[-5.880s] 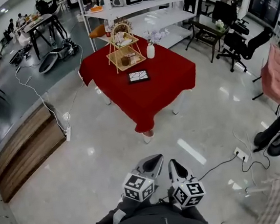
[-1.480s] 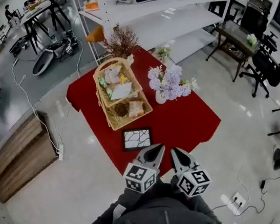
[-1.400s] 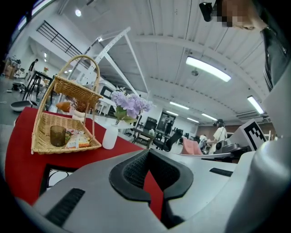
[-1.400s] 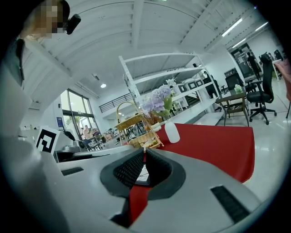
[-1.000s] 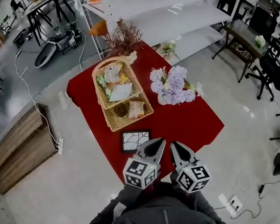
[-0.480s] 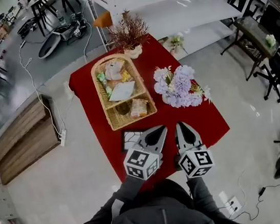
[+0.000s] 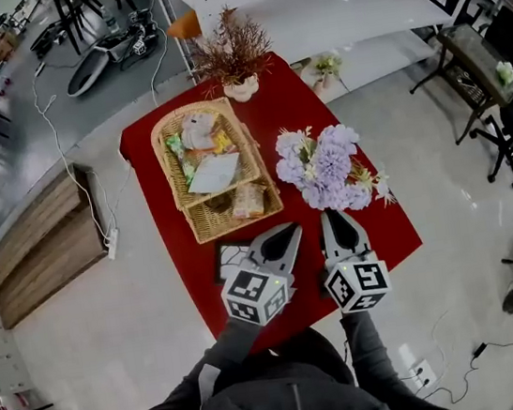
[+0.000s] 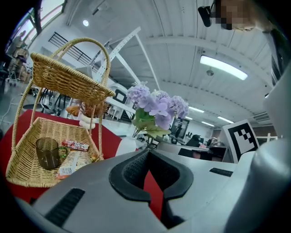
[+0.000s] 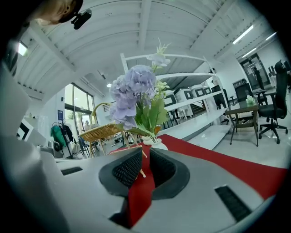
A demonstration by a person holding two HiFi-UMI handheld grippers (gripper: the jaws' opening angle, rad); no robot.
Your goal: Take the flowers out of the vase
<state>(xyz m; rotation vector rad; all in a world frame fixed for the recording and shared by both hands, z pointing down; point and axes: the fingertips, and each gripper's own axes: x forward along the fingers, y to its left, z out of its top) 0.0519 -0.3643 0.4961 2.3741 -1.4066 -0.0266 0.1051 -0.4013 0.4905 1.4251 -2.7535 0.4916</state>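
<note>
The grey left gripper and right gripper, jaws closed on nothing, hover over the red-clothed table near lilac flowers in a white vase.

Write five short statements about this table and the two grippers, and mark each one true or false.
1. The purple artificial flowers stand in the small white vase. True.
2. The right gripper has its fingers shut on a flower stem. False: the fingers are shut on nothing, and the vase stands beyond them.
3. In the head view, the two-tier wicker basket stands left of the flowers. True.
4. The tablecloth is blue. False: it is red.
5. A brown dried plant in a white pot stands at the table's far end. True.
</note>
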